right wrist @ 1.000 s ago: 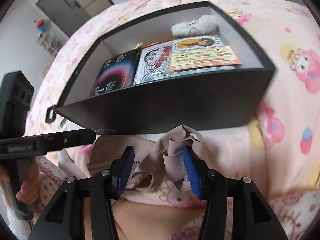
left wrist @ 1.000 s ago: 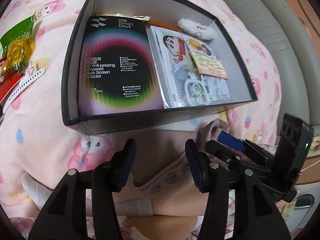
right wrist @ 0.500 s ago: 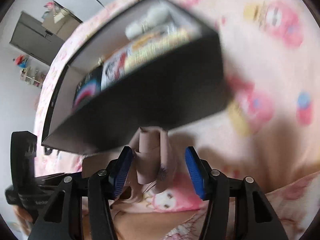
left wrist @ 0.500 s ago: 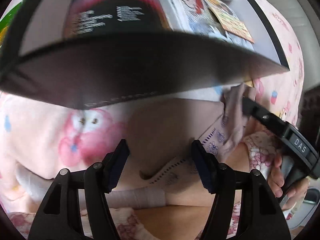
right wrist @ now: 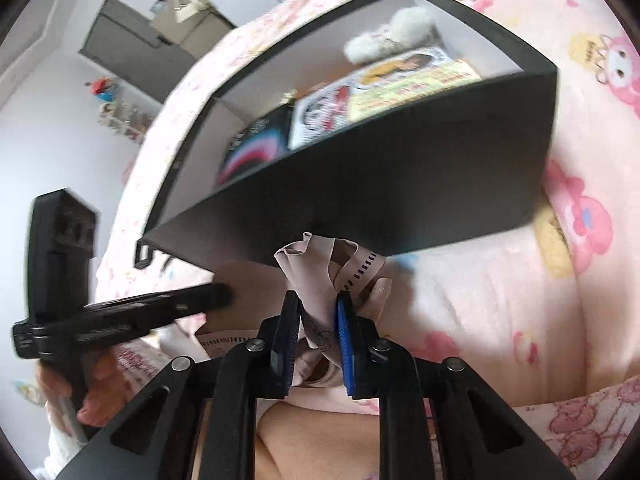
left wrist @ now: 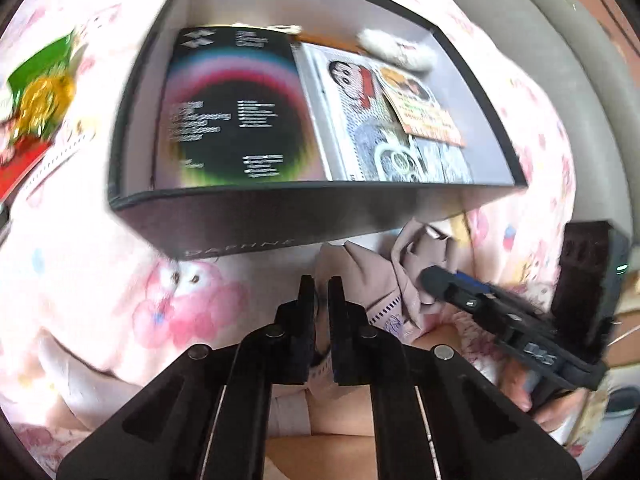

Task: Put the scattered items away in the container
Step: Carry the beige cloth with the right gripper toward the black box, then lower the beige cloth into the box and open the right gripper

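Note:
A black box lies on the pink bedsheet and holds a screen protector package, a cartoon phone case pack and a white fluffy item. A beige cloth lies bunched just in front of the box. My left gripper is shut on the left edge of the cloth. My right gripper is shut on the cloth's other bunched end, just below the box's near wall.
A green and red snack packet and a white strap lie on the sheet left of the box. A grey cushion edge runs behind the box. A person's leg shows below both grippers.
Both grippers have closed on the beige cloth, which is now bunched up between them. The left camera has pulled back and up from the box wall.

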The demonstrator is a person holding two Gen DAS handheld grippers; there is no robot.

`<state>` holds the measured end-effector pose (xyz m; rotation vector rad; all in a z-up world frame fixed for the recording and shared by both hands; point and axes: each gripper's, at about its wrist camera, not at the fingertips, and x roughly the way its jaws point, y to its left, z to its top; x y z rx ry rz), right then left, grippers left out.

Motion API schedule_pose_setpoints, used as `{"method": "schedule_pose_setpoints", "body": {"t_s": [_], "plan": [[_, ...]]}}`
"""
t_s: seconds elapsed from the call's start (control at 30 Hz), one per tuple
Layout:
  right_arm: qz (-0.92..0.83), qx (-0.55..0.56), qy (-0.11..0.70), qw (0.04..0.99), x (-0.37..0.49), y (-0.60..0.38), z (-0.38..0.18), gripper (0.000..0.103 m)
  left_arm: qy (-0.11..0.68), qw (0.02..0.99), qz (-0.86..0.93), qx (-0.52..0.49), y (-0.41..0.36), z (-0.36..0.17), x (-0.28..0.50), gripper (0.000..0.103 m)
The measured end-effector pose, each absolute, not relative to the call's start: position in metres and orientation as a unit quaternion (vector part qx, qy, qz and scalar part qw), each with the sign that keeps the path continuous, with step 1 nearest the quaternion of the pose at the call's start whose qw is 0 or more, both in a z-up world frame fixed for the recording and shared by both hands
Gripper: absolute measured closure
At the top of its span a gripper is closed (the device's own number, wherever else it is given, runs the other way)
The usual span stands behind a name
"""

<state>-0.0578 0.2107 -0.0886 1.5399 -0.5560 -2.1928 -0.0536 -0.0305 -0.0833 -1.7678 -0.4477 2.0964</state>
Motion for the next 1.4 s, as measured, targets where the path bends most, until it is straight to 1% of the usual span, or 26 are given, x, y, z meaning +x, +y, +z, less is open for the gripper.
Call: {"method": "schedule_pose_setpoints", "body": {"t_s": [0.03,0.1,0.13,0.17,0.2,0.23,0.3,0.4,0.53,0.63,0.73,0.8,0.87,0.9,0.97,1.03,1.07,1.17,1.27,1.33,1.4], "plan": [[-0.778,0.563,-0.2,0.194,-0.06,0.212,-0.092,0.086,-0.163,0.183,0.731,-0.637,-0.029,-0.088,-0.054,0.082],[-0.764,0.577,-0.204,0.202,-0.062,0.211,-0.098,0.086,-0.153,0.191,0.705,-0.666,-0.018,-0.098,-0.056,0.06],[-0.766,0.575,-0.2,0.208,-0.063,0.21,-0.094,0.086,-0.132,0.198,0.695,-0.678,-0.008,-0.103,-0.058,0.066],[-0.77,0.569,-0.191,0.215,-0.063,0.209,-0.09,0.086,-0.115,0.203,0.697,-0.679,-0.001,-0.104,-0.057,0.074],[-0.776,0.562,-0.183,0.221,-0.062,0.207,-0.087,0.089,-0.098,0.209,0.701,-0.675,0.004,-0.102,-0.056,0.091],[-0.782,0.554,-0.174,0.225,-0.06,0.205,-0.084,0.091,-0.094,0.22,0.708,-0.664,0.007,-0.097,-0.054,0.095],[-0.79,0.542,-0.17,0.23,-0.056,0.204,-0.078,0.095,-0.11,0.248,0.719,-0.641,0.006,-0.085,-0.052,0.098],[-0.801,0.517,-0.181,0.242,-0.051,0.208,-0.06,0.097,-0.125,0.271,0.735,-0.609,0.003,-0.064,-0.053,0.099],[-0.824,0.472,-0.172,0.261,-0.053,0.204,-0.018,0.097,-0.161,0.318,0.747,-0.561,-0.005,-0.021,-0.071,0.099],[-0.844,0.428,-0.163,0.279,-0.077,0.193,0.027,0.097,-0.152,0.326,0.78,-0.513,0.01,0.024,-0.096,0.099],[-0.862,0.396,-0.149,0.278,-0.115,0.185,0.06,0.097,-0.135,0.302,0.804,-0.494,0.004,0.049,-0.139,0.099],[-0.87,0.398,-0.133,0.26,-0.149,0.181,0.061,0.097,-0.13,0.283,0.801,-0.511,0.006,0.041,-0.172,0.099],[-0.87,0.435,-0.094,0.213,-0.183,0.177,0.037,0.097,-0.128,0.259,0.787,-0.546,0.004,0.017,-0.201,0.097],[-0.861,0.463,-0.089,0.193,-0.196,0.18,0.016,0.097,-0.125,0.239,0.784,-0.559,0.002,0.005,-0.211,0.095],[-0.839,0.498,-0.116,0.183,-0.206,0.193,-0.016,0.096,-0.117,0.198,0.781,-0.58,-0.009,-0.017,-0.217,0.086],[-0.823,0.519,-0.153,0.174,-0.208,0.205,-0.041,0.095,-0.126,0.173,0.778,-0.591,-0.021,-0.038,-0.215,0.078],[-0.821,0.523,-0.157,0.169,-0.207,0.209,-0.046,0.095,-0.13,0.168,0.777,-0.593,-0.024,-0.043,-0.216,0.078],[-0.843,0.494,-0.138,0.16,-0.201,0.212,-0.032,0.095,-0.13,0.157,0.792,-0.575,-0.024,-0.039,-0.217,0.078],[-0.862,0.457,-0.144,0.164,-0.2,0.212,-0.019,0.095,-0.139,0.154,0.817,-0.538,-0.023,-0.023,-0.213,0.078],[-0.855,0.469,-0.149,0.166,-0.206,0.208,-0.019,0.095,-0.133,0.161,0.813,-0.543,-0.019,-0.026,-0.213,0.078],[-0.843,0.492,-0.144,0.16,-0.22,0.201,-0.021,0.094,-0.13,0.164,0.8,-0.562,-0.014,-0.041,-0.22,0.078]]}}
